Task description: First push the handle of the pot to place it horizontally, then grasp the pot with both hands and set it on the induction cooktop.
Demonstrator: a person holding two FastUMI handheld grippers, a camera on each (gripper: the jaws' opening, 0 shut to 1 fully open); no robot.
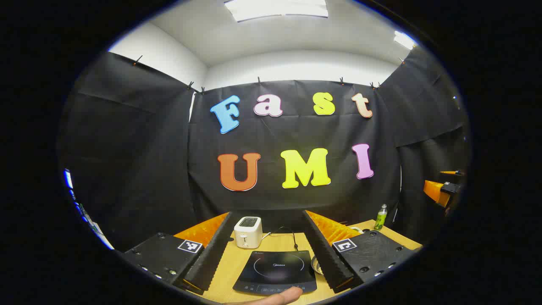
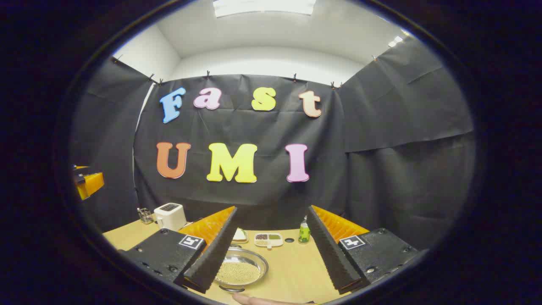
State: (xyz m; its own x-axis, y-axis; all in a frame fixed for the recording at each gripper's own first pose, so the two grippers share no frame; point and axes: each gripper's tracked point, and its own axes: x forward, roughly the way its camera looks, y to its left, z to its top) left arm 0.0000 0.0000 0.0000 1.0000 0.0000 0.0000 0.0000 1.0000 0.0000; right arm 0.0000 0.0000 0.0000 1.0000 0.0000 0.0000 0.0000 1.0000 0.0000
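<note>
Left gripper [image 1: 268, 248] jaws wide apart, empty — above induction cooktop [image 1: 276, 271]. Right gripper [image 2: 271, 241] jaws wide apart — pot [image 2: 240, 267] below.

Bright ceiling light panels [image 1: 276, 8] wash the white ceiling in both views, blown out to pure glare. The worktop [image 2: 292, 262] is evenly lit, with soft shadows. Fisheye distortion bows the booth's walls and darkens the rim. Focus holds sharp at centre and softens toward the edges.
</note>
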